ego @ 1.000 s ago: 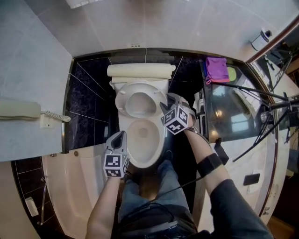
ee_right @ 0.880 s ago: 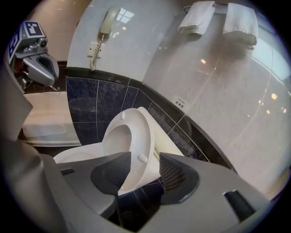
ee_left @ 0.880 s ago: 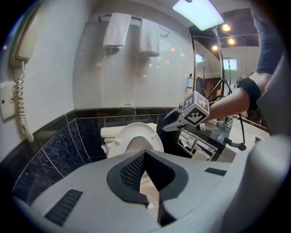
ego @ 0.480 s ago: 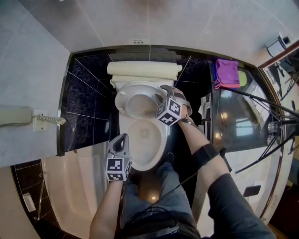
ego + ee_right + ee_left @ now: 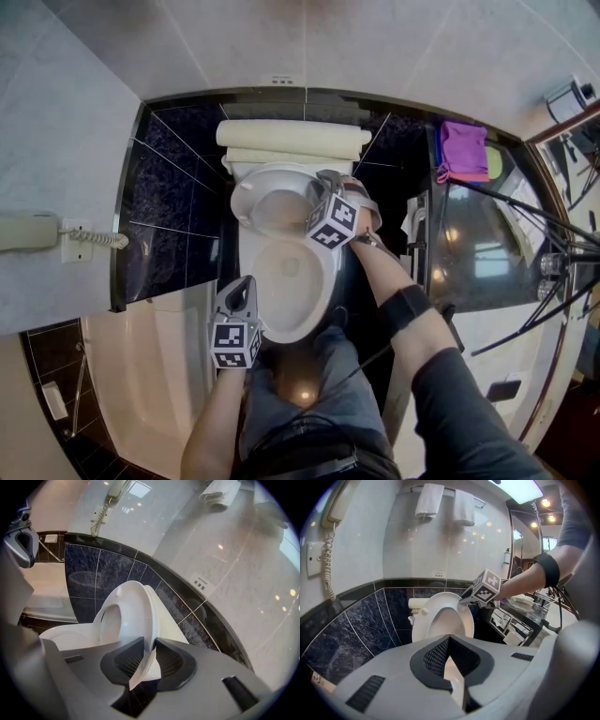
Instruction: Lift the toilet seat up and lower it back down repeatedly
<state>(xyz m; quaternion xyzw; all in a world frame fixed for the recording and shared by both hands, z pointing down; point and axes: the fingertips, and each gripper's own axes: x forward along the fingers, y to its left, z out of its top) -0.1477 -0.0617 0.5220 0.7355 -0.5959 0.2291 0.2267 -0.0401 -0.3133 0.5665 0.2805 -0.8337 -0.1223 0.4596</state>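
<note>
**Right tongs nipped onto the raised seat**

On my head view the toilet seat (image 5: 246,202) stood lifted, leaning back toward the cream cistern (image 5: 291,139), with the open bowl (image 5: 281,333) bare below it. I had the right tongs (image 5: 323,178) at the seat's right-hand edge. Their jaws had just been closing, and in the right gripper view the thin white rim of the seat (image 5: 131,606) ran straight down between the two dark pads of those tongs (image 5: 150,641), both pads pressing against it. So the right tongs were pinching the seat edge.

The left tongs (image 5: 246,281) hung low at the bowl's front left corner, just beside its rim. In the left gripper view their tips (image 5: 449,638) were pressed together, and only a pale sliver showed through the gap behind the tips; I could not tell what it was. Beyond them that same view showed the upright seat (image 5: 464,616) and the right tongs (image 5: 468,595) reaching in from the right on my forearm, which wore a black band (image 5: 546,569).

Round about, dark marbled tiles (image 5: 173,197) lined the lower wall, a wall telephone (image 5: 28,230) hung to the left with its coiled cord, and a pale bathtub (image 5: 159,375) lay below it. To the right, a purple cloth (image 5: 464,148) lay at the far end of the glossy dark tabletop (image 5: 469,244). Two white towels (image 5: 429,501) hung high on the wall above the cistern.
</note>
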